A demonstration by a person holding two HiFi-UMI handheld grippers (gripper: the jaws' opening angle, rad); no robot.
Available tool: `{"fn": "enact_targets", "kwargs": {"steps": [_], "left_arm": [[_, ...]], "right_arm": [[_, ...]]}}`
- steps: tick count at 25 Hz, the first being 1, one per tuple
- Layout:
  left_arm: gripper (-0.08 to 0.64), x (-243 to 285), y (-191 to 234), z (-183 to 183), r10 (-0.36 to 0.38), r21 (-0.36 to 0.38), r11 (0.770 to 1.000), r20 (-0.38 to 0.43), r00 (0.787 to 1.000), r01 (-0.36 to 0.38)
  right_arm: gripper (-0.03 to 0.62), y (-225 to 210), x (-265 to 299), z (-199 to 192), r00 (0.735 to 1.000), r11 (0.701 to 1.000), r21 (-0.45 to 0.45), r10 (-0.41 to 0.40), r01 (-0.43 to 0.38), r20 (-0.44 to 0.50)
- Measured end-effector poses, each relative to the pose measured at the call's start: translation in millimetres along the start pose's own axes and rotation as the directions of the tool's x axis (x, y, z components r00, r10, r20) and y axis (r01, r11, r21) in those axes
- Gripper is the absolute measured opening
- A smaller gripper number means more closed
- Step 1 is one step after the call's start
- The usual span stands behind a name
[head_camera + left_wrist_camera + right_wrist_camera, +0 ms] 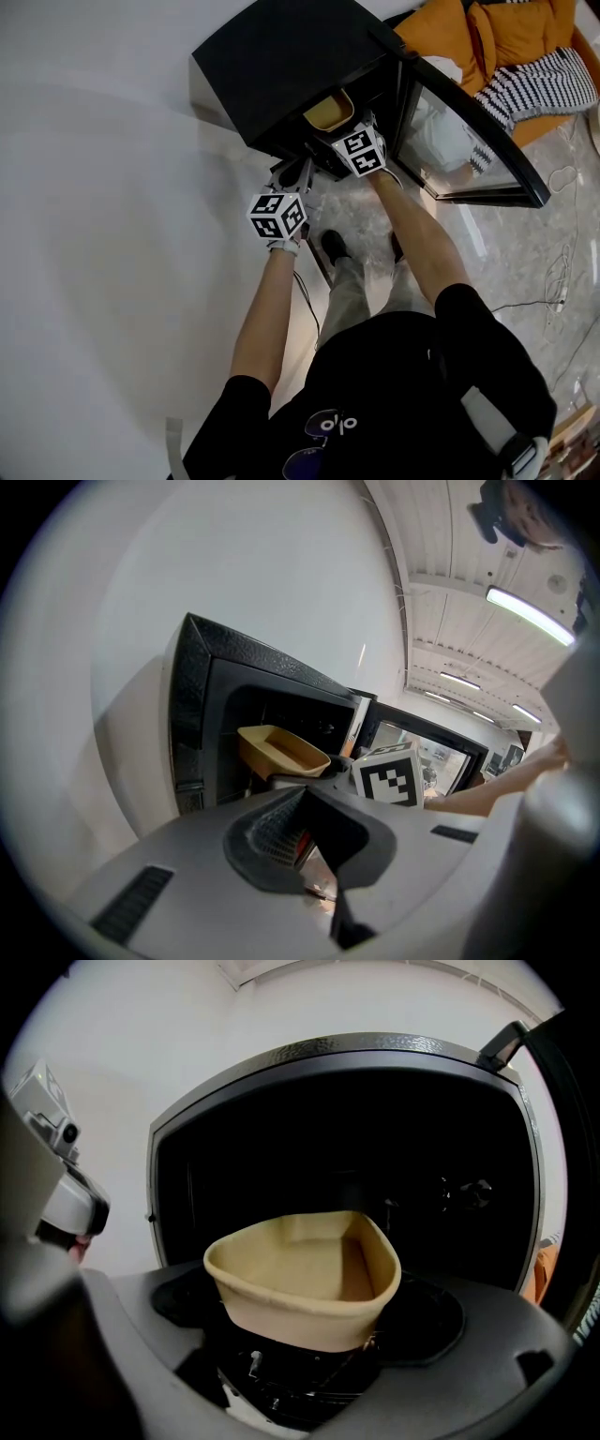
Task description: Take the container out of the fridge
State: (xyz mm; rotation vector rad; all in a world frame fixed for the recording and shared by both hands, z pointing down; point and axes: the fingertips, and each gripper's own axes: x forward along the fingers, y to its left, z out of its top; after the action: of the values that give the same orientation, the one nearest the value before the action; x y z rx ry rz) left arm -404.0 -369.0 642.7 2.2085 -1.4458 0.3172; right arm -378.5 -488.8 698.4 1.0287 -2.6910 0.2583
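Observation:
A small black fridge [281,66] stands on the floor with its glass door [473,141] swung open to the right. My right gripper [339,127] is shut on the near wall of a tan container [328,112] at the fridge mouth. In the right gripper view the container [300,1279] sits squeezed between the jaws of that gripper [309,1358], with the dark fridge interior [375,1147] behind it. My left gripper [292,173] hangs to the left, in front of the fridge, shut and holding nothing. From the left gripper [309,855] the container [279,750] shows just outside the opening.
An orange sofa cushion [497,37] and a striped cloth [544,84] lie behind the door. Cables [553,300] run over the marble floor at the right. The person's shoe [333,246] stands just before the fridge. A white wall fills the left side.

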Motion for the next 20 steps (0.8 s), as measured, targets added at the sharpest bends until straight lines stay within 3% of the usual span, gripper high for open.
{"fn": "enact_targets", "kwargs": {"steps": [20], "left_arm": [[0.0, -4.7, -38.6, -12.4, 0.016, -0.034, 0.999, 0.031, 0.999, -0.014]], "right_arm": [[0.517, -6.3, -76.7, -9.0, 0.997, 0.998, -0.03, 0.045, -0.047, -0.064]]}}
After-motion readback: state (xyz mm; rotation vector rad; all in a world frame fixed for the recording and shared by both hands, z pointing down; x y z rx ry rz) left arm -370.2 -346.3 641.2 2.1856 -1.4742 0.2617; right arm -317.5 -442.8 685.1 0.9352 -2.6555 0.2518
